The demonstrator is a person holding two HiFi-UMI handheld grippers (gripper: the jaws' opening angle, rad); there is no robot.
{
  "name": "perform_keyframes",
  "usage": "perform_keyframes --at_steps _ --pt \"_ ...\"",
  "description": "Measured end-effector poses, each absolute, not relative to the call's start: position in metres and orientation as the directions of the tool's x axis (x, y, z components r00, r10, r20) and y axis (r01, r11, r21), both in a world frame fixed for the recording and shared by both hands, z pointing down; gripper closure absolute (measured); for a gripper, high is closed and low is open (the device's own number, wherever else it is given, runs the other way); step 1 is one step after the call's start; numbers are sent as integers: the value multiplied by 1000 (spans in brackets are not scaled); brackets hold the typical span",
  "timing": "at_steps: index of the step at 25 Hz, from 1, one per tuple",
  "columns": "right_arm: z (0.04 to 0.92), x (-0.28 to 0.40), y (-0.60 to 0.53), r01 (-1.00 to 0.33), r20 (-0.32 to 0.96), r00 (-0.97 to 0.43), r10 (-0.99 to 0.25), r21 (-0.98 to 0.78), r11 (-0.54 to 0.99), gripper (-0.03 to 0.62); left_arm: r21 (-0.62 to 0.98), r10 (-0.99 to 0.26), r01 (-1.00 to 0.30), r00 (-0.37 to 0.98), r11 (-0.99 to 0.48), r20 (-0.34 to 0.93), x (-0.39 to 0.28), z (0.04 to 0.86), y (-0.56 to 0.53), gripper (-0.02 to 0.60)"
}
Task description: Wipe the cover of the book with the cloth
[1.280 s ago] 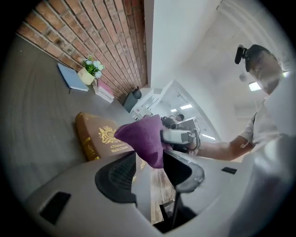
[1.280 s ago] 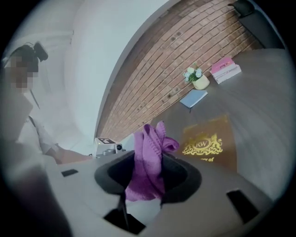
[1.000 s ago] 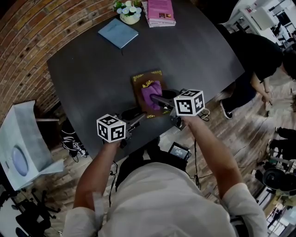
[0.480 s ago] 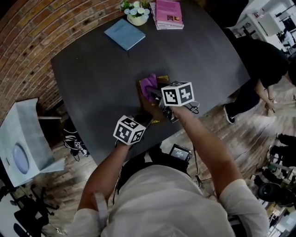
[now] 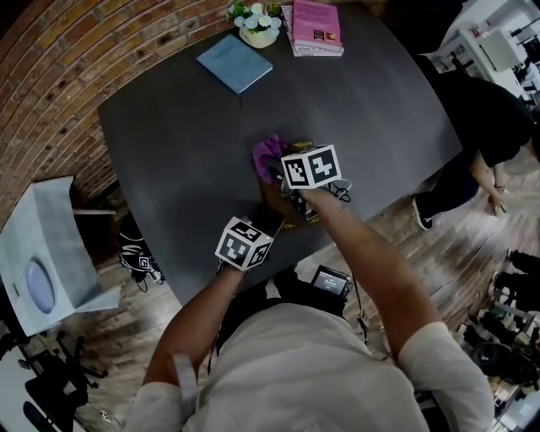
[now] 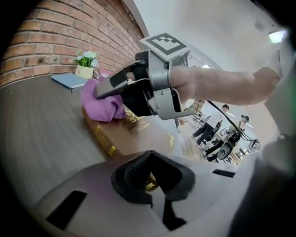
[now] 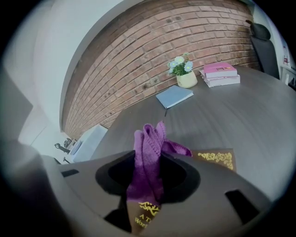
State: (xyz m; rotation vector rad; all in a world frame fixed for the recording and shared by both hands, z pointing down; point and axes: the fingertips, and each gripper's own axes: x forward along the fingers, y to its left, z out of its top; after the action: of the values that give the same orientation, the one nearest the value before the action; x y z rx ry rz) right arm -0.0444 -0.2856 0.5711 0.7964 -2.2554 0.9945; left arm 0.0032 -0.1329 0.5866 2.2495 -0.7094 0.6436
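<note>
A brown book [image 5: 285, 209] with gold print lies near the front edge of the dark table [image 5: 169, 143]. My right gripper [image 5: 274, 173] is shut on a purple cloth [image 5: 268, 152] and holds it on the book's far left corner. In the right gripper view the cloth [image 7: 149, 148] stands bunched between the jaws of the right gripper [image 7: 148, 178], over the cover [image 7: 217, 159]. My left gripper [image 5: 272, 224] is shut, its tips at the book's near corner. In the left gripper view, the left gripper [image 6: 150, 180] shows gold print behind its closed pads. Beyond it are the book [image 6: 138, 136], the cloth [image 6: 99, 106] and the right gripper [image 6: 104, 90].
At the table's far end lie a blue notebook [image 5: 234, 62], a pot of flowers [image 5: 257, 25] and a stack of pink books [image 5: 316, 25]. A person in black [image 5: 481, 101] stands off the table's right side. A white box [image 5: 42, 261] sits on the floor at left.
The right gripper has carried the cloth from the middle of the cover to its far left corner. The left gripper has moved in to the book's near corner and shut.
</note>
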Motion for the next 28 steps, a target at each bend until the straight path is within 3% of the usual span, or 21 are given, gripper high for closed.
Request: perform_keyframes --at_steps 28 --pt "571 53 -306 -810 727 -552 -409 -352 470 442 432 -347 -676 703 -597 621 1 588 -135 575"
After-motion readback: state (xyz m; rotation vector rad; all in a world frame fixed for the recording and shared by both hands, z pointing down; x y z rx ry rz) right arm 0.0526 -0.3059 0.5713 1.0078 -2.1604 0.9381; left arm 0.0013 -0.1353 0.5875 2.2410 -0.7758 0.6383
